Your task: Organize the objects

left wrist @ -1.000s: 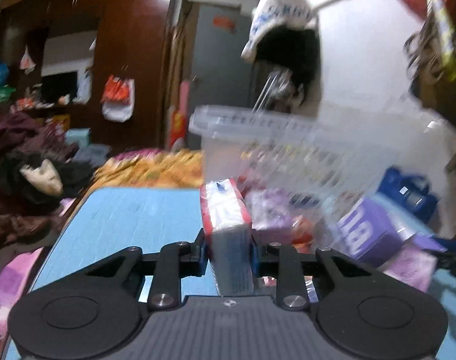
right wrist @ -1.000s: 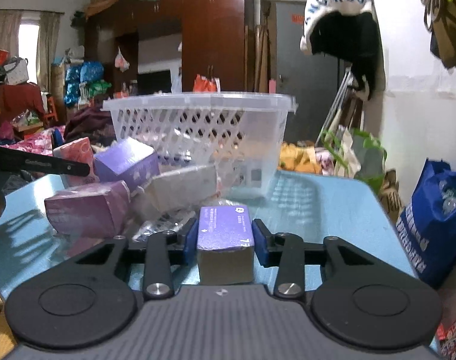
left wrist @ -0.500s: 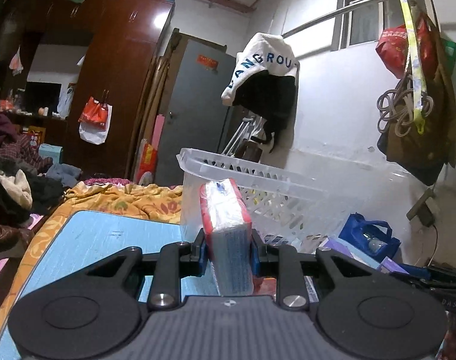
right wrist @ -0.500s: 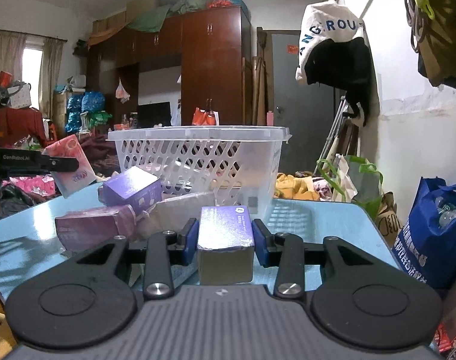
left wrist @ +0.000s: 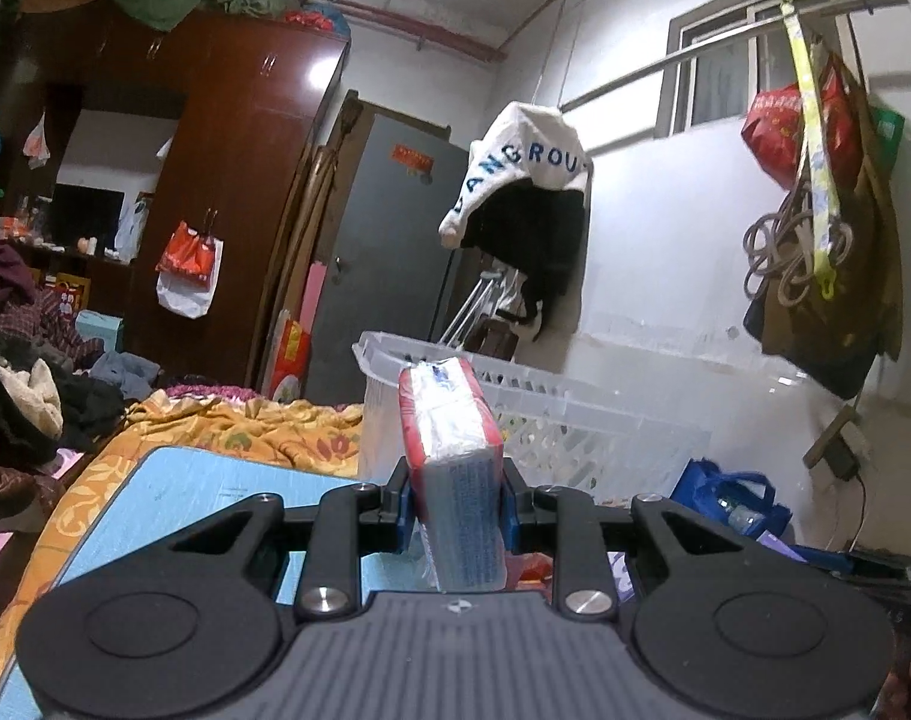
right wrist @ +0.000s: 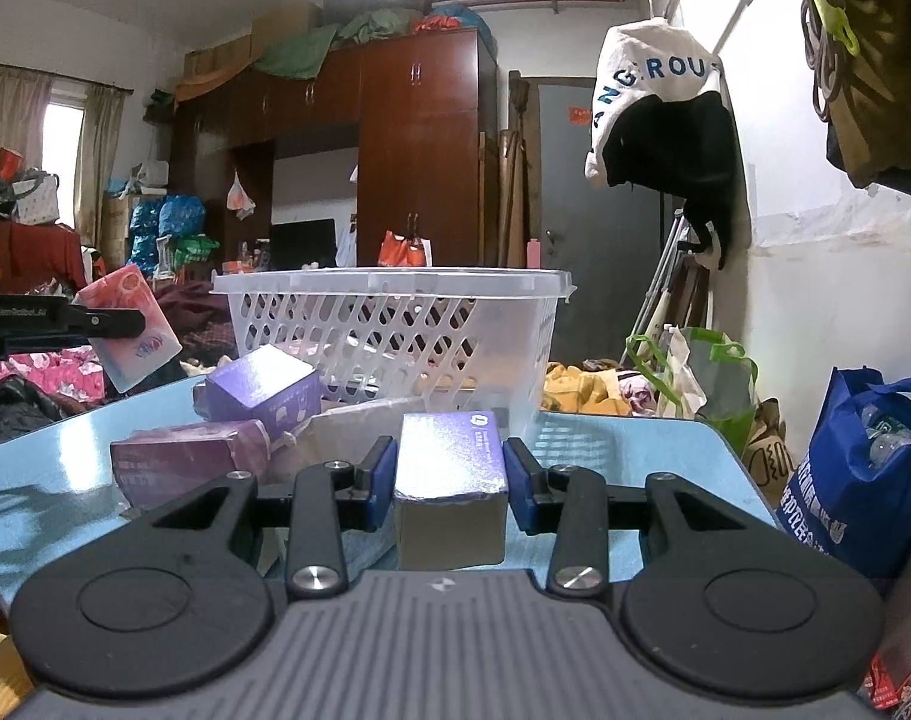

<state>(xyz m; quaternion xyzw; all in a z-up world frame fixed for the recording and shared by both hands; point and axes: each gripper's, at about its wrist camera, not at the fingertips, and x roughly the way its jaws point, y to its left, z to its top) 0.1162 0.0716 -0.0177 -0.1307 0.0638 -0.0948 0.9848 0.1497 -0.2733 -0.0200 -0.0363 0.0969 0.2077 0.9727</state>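
L gripper (left wrist: 455,501) clamped a tissue pack (left wrist: 452,450), basket (left wrist: 575,420) at 1 o'clock. R gripper (right wrist: 449,483) gripped a purple box (right wrist: 452,480) w/ basket (right wrist: 395,324) at 12. Best approach, imo: clear the rim, then drop.

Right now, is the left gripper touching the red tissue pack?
Touching: the left wrist view shows the left gripper shut on the red tissue pack, both blue pads pressing its sides.

The basket (right wrist: 395,324) stands open at the top, nothing above its rim. Purple boxes (right wrist: 263,387) and packets crowd the table (right wrist: 629,438) before its near wall, blocking a low approach; the table's right side lies bare beside the basket.
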